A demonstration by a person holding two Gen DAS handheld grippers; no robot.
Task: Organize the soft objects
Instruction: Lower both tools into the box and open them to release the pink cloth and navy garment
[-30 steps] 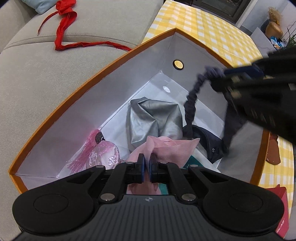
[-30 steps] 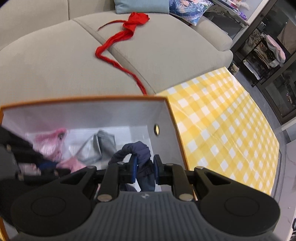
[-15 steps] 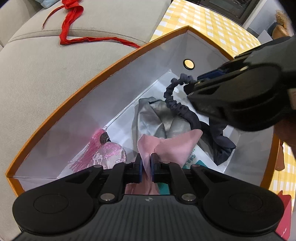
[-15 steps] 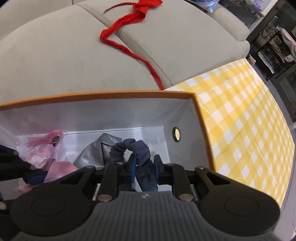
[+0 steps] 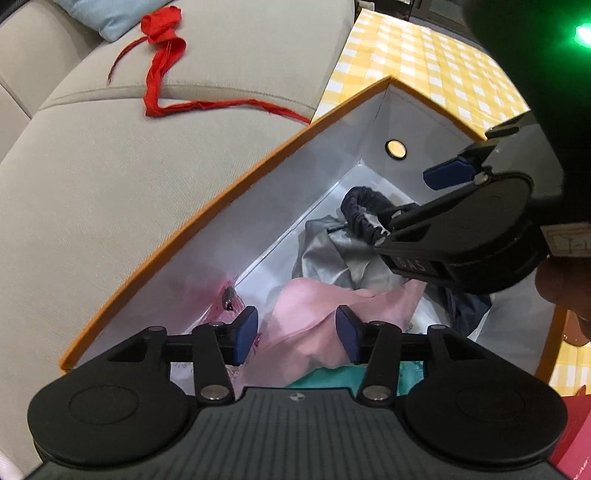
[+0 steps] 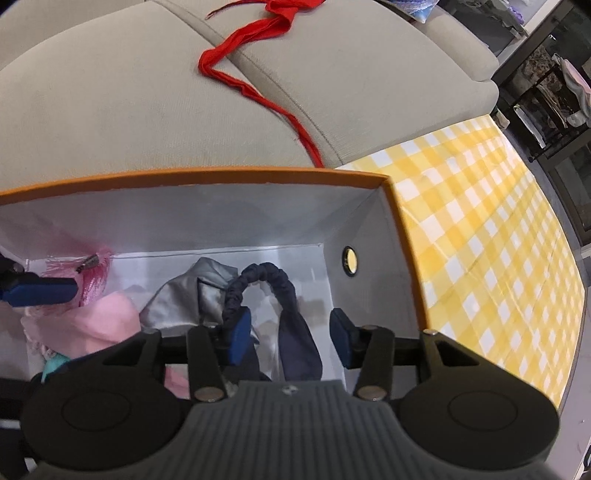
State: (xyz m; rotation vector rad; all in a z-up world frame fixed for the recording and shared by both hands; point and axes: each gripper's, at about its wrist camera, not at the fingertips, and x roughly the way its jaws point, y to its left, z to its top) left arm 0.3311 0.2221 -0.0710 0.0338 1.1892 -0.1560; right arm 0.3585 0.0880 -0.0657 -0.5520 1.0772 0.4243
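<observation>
Left wrist view: both grippers' fingers, clamped a second ago, now gape wide, leaving pink cloth (image 5: 314, 317) and navy ruched band (image 6: 266, 284) inside the orange-rimmed box (image 5: 221, 206); the red ribbon (image 5: 162, 66) outside it likely remains.

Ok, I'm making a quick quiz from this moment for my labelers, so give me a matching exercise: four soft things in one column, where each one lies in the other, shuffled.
Things:
1. red ribbon
2. pink cloth
3. navy scrunchie band
4. silver cloth

Places:
A. in the orange box, between the open right tongs
B. on the beige sofa cushion, outside the box
C. in the box, between the open left tongs
D. in the box, under the navy band

Pairs: 1-B, 2-C, 3-A, 4-D
</observation>
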